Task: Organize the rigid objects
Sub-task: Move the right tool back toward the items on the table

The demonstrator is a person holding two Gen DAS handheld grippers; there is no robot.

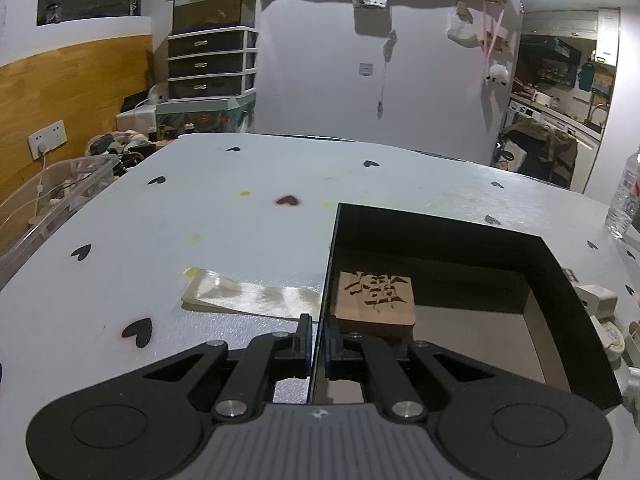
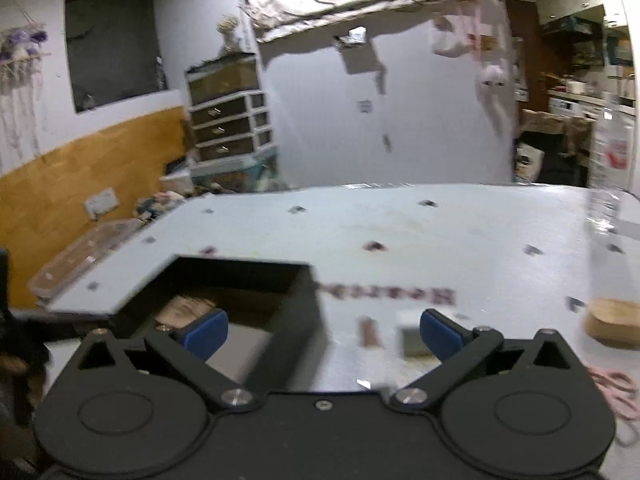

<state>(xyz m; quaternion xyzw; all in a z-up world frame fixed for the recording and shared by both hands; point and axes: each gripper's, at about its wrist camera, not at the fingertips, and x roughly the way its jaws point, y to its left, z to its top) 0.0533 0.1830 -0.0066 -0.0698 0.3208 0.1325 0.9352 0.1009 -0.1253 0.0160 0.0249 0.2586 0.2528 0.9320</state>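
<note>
Through the left wrist camera we see our left gripper (image 1: 317, 346) clenched on the near left wall of a black box (image 1: 552, 280), one finger outside the wall and one inside, the thin wall pinched between them. The box sits open-topped on the bench (image 1: 240, 232), which is covered in pale sheeting printed with small dark hearts. Inside the box, against its left wall and near our fingers, lies a carved wooden block (image 1: 374, 298) with cut-out characters on its top face. Just outside the box, touching or nearly touching the same wall, a flat clear plastic packet (image 1: 248, 294) lies on the bench. Past the box's right side we see a small white item (image 1: 598, 300) and a round white tin (image 1: 610, 338), and farther back a clear plastic bottle (image 1: 624, 200) stands at the bench edge.

The right wrist view is blurred. Our right gripper (image 2: 322, 332) hangs released above the bench, its blue fingertips (image 2: 440, 334) spread wide with nothing between them. It hovers over the right wall of the black box (image 2: 296, 320), where the wooden block (image 2: 182, 310) shows faintly near the left fingertip. On the bench between the fingertips lie a small grey square piece (image 2: 414, 342) and what may be a small brownish stick (image 2: 370, 332); the blur keeps us from being sure. To the far right sits a rounded wooden piece (image 2: 614, 322), and pink scissors (image 2: 616, 394) lie near the right edge.
</note>
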